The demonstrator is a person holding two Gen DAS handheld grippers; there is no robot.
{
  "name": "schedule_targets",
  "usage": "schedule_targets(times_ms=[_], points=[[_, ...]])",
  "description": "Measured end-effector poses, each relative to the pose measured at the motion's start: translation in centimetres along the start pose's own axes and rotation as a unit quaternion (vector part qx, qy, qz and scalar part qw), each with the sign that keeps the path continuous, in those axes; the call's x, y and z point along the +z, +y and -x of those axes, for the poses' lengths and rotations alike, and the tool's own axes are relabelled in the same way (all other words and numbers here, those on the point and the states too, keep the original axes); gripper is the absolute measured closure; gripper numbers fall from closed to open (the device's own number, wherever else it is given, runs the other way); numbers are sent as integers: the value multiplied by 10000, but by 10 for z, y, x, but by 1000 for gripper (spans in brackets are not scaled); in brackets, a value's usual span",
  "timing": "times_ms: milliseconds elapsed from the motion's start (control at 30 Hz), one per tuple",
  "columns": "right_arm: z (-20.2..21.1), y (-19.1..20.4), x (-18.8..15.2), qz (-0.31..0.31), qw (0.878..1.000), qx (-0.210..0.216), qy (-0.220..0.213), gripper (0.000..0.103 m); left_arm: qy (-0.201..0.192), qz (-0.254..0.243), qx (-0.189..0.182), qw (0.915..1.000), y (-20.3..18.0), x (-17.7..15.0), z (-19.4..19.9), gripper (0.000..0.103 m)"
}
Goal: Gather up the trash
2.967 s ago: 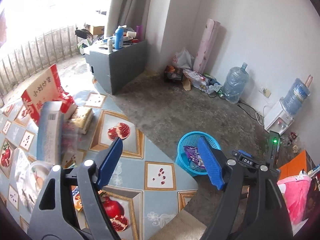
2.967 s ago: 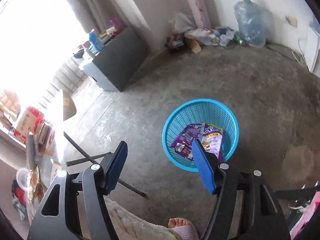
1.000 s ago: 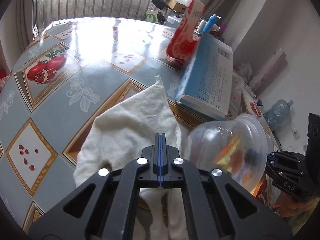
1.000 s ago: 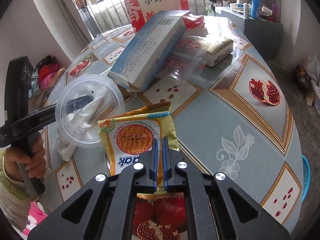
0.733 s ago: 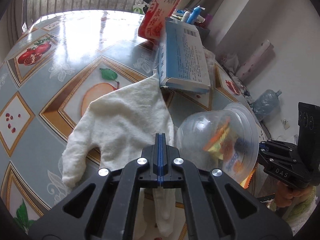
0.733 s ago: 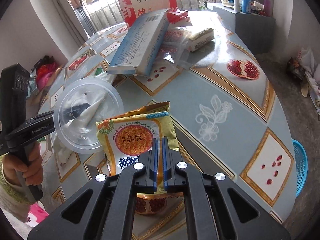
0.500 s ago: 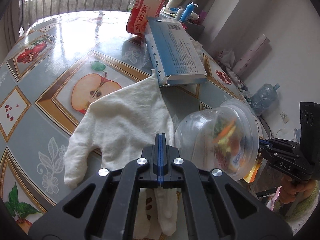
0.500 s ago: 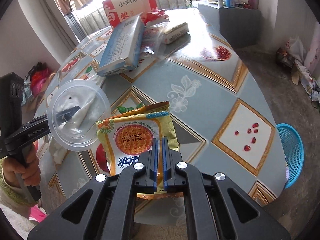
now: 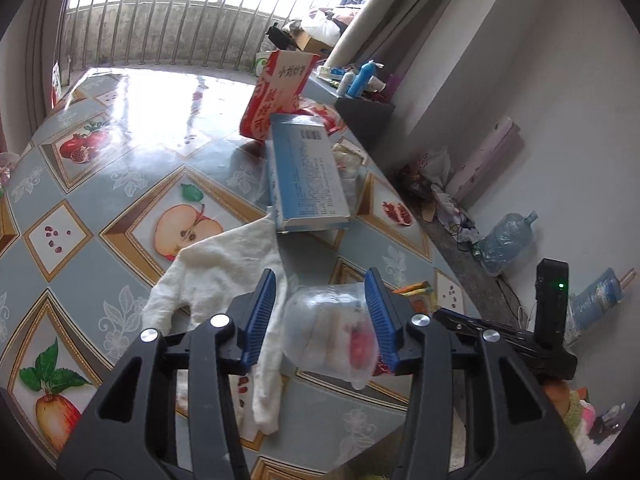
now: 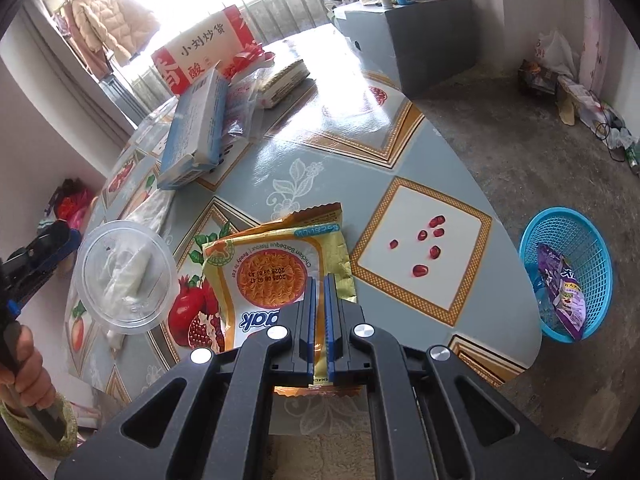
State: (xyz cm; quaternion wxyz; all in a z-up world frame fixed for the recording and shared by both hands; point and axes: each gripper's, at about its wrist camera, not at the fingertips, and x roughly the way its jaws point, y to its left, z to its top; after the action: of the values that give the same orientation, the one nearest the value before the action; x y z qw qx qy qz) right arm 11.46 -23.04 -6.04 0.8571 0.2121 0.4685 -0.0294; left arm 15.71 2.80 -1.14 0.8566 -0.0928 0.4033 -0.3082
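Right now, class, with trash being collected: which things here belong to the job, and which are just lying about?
Part of the job:
- noodle packet, pinched in the right gripper
- clear plastic cup
- blue basket

Lying about:
- white cloth
- blue box
- red carton

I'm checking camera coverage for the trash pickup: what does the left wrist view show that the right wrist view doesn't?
Only the left wrist view: a water jug on the floor by the wall.
Only the right wrist view: the blue basket on the floor with a purple wrapper in it, and the noodle packet seen face-on, pinched in the right gripper.
Both: the clear cup, plus the blue-white box and red carton on the table.
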Motion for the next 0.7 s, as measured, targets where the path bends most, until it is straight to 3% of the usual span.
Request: schedule_targets(times_ms=[233, 367, 500, 700], points=[[1, -6, -1, -135, 9998, 121, -42, 99, 119, -633, 291, 9975, -39, -11, -12, 54], [3, -11, -3, -198, 9996, 171, -67, 99, 241, -1084, 890, 9898, -50, -20, -24, 55], [4, -15, -3, -253, 9994, 190, -106, 99, 338, -1280, 1211, 9838, -51, -25, -28, 71], [8, -21, -2, -302, 9992, 197, -172, 99, 473, -1107, 1273, 9845, -43, -21, -29, 99]])
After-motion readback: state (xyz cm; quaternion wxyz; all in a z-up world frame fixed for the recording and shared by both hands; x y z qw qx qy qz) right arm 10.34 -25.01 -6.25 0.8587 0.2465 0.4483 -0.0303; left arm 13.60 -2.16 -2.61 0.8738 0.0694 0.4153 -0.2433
